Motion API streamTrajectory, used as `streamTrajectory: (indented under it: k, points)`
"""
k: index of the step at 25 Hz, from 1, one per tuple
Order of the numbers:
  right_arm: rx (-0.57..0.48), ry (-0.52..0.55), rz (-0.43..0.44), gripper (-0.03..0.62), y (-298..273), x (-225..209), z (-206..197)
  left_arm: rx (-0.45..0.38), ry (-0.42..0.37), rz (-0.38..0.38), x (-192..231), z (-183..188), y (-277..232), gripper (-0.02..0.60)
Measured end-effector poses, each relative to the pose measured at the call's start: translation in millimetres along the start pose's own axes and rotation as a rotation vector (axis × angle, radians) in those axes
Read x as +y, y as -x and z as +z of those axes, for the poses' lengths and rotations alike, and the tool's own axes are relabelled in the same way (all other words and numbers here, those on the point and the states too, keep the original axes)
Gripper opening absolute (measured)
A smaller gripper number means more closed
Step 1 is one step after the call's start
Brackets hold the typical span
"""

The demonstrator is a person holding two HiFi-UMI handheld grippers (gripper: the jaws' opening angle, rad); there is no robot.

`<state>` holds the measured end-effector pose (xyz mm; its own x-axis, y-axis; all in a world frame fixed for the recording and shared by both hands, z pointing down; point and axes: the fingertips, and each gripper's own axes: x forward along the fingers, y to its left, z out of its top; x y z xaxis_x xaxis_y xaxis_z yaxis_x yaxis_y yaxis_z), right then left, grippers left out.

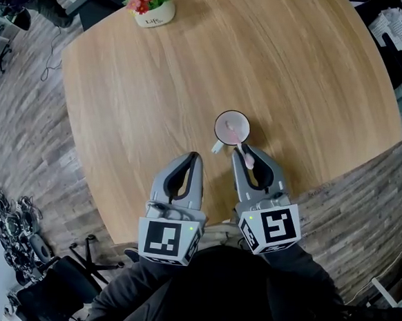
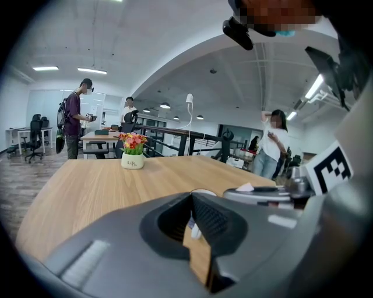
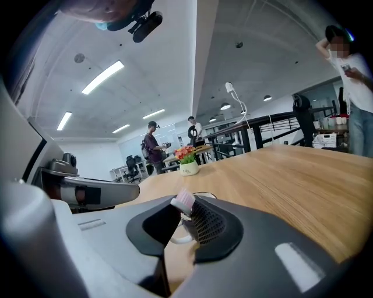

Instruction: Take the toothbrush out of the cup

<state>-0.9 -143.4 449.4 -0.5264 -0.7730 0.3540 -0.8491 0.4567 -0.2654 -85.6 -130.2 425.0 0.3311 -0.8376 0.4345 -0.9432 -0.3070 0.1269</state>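
The right gripper (image 1: 244, 151) has its 2 jaws drawn in narrow on the toothbrush (image 1: 248, 161), pinching it near the pink bristle head. In the right gripper view that bristle head (image 3: 185, 199) stands up between the ribbed pads at the very tips. From there the toothbrush slants away into the cup (image 1: 217, 123), so its far end is still inside the cup and it leans over the rim on the side nearest the person. The cup is white, stands upright on the table (image 1: 158, 84), and its small handle points toward the gap between the 2 grippers.

The left gripper (image 1: 195, 156) sits just beside the right one, to the left, with its jaws closed together at the tips and nothing between them; it is near the cup but apart from it. In the left gripper view only a thin slit shows between the pads, with wood and a bit of white cup behind it.

Each gripper carries 1 marker cube (image 1: 272, 228) at its rear, close to the person's dark sleeves. At the far edge of the round wooden table stands a white flower pot (image 1: 152, 7) with red and pink flowers, well apart from the cup
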Motion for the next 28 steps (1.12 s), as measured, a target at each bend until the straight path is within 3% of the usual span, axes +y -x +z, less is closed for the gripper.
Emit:
streamTrajectory:
  k: [12,28]
  points:
    - [-0.068,0.045,-0.029,0.035,12.8,-3.5,32.4,-0.074,-0.019,-0.02,-8.3,28.4,4.0,0.008]
    - [-0.259,0.171,-0.005,0.034,46.8,28.3,127.1,-0.28,-0.048,-0.03,-15.2,104.8,35.7,0.008]
